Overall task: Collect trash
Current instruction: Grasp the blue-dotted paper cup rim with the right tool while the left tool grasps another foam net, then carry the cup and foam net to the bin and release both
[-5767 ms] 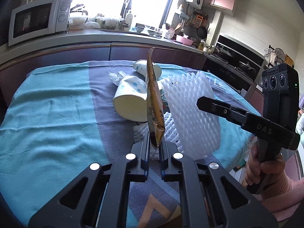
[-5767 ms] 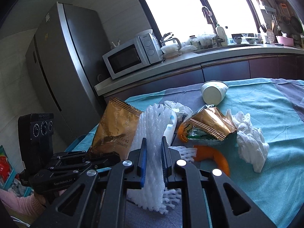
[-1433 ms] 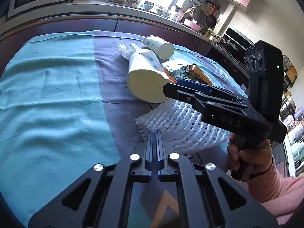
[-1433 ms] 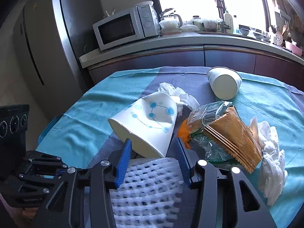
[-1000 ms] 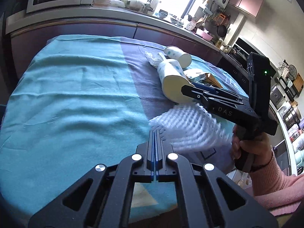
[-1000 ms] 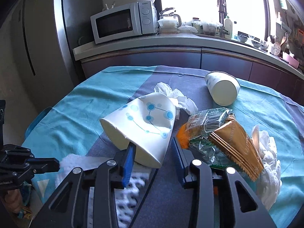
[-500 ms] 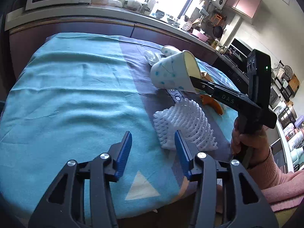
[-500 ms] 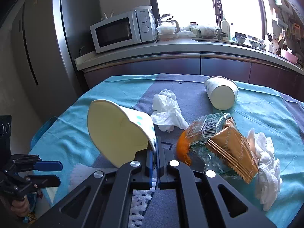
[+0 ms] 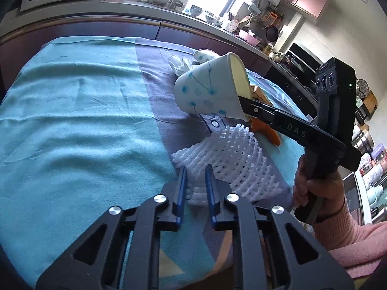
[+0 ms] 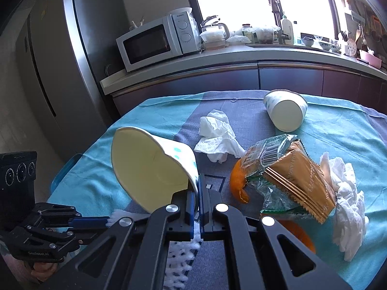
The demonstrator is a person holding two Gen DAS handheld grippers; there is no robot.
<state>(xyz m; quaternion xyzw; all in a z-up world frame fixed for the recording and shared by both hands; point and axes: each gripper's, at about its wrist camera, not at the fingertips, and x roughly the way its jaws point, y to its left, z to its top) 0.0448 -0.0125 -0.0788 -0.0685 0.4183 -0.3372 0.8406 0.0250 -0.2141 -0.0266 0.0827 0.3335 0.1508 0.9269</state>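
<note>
The paper cup, white with blue dots and lines, is held tilted above the tablecloth, its thin rim pinched between the closed fingers of the right gripper; a second earlier it was lying on its side on the cloth with those fingers spread to either side of it, so the grasp and lift have just been made and the cup can be judged ready for carrying off. The foam fruit net, a soft white mesh sleeve, has been released from the right gripper and now lies slumped on the cloth just below the cup. It is now straddled by the left gripper, whose blue-padded fingers were pressed together a second ago and now stand apart around the net's near edge, not yet clamped; a pick-up of the net appears to be the step in hand. Further out, still to be collected, lie a crumpled tissue, crinkled foil snack wrappers over orange peel, a second paper cup on its side, and more wadded tissue.
</note>
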